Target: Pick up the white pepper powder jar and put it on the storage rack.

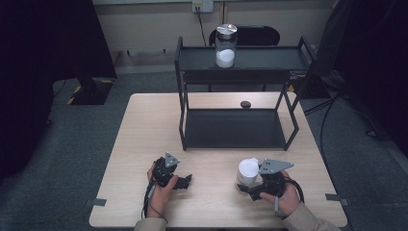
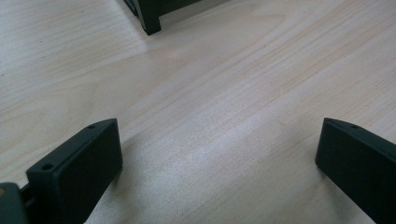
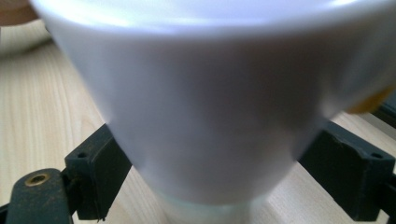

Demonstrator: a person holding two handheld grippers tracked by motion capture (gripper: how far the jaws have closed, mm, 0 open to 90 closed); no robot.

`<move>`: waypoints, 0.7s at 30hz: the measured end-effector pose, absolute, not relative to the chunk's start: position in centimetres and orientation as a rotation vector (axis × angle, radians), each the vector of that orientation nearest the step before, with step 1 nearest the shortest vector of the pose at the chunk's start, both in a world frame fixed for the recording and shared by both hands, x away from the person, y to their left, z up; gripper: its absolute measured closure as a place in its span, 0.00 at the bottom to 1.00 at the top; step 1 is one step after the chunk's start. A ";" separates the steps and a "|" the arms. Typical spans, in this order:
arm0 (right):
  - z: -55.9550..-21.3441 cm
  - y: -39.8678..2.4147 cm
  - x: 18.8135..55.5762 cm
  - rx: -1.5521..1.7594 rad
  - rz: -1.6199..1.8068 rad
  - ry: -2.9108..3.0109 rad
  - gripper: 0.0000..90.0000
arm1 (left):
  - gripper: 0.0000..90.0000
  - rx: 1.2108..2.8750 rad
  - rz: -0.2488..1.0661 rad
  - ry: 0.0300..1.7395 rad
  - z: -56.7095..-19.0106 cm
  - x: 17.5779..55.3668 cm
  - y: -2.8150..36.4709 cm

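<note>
A white cup [image 1: 248, 169] stands on the wooden table [image 1: 144, 130] near its front right. My right gripper [image 1: 246, 184] reaches it from the front, one jaw on each side. In the right gripper view the cup [image 3: 205, 107] stands close between the black jaws of the right gripper [image 3: 215, 182], and both pads [image 3: 100, 172] lie against its lower wall. My left gripper [image 1: 185, 181] rests at the front left, pointing right. Its jaws stand wide apart in the left gripper view [image 2: 219, 163], with bare wood between them.
A black two-shelf rack [image 1: 288, 127] stands at the back of the table; one foot of the rack [image 2: 149, 21] is in the left gripper view. A glass jar [image 1: 225, 45] of white powder stands on the top shelf. A small dark knob [image 1: 246, 104] lies behind the rack.
</note>
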State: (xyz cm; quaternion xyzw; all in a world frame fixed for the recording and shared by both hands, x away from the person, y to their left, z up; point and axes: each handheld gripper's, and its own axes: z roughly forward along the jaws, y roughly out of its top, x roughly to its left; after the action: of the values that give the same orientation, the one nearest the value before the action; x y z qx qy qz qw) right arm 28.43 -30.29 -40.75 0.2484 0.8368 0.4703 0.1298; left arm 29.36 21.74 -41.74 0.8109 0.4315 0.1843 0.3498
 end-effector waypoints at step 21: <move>-41.4 -29.6 28.2 0.680 1.426 2.370 0.34 | 0.00 2.094 0.484 1.132 -41.8 29.2 21.6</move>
State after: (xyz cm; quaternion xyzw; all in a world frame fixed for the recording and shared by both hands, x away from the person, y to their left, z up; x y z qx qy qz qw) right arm 28.22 -29.56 -41.43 0.2363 0.8231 0.4953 0.1460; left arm 29.15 21.57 -41.75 0.8079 0.4367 0.1866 0.3489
